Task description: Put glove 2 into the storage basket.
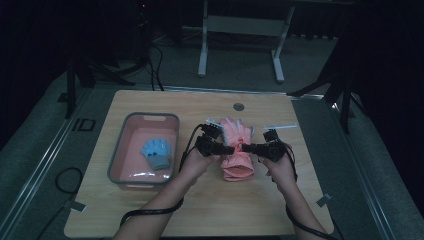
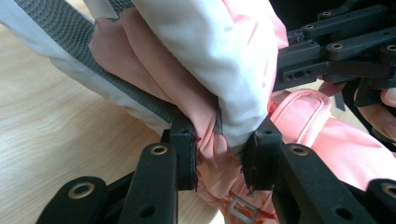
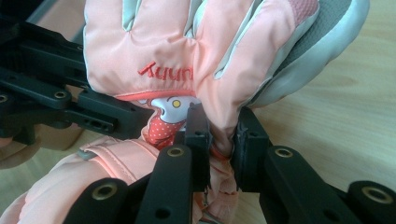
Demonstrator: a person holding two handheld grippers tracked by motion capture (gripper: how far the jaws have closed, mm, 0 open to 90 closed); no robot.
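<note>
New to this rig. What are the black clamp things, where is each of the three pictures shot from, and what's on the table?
No robot arm here: a person holds a two-jaw hand tool in each hand. The high view looks down from above the person's side of the wooden table. The other two pictures come from cameras riding on each tool, looking along its black jaws.

The left gripper and right gripper meet from opposite sides at the middle of a pink padded glove. In both gripper views the jaws pinch bunched glove fabric, so both are shut on it.

To the left sits a grey-rimmed pink bin with a small blue glove lying inside.
</note>
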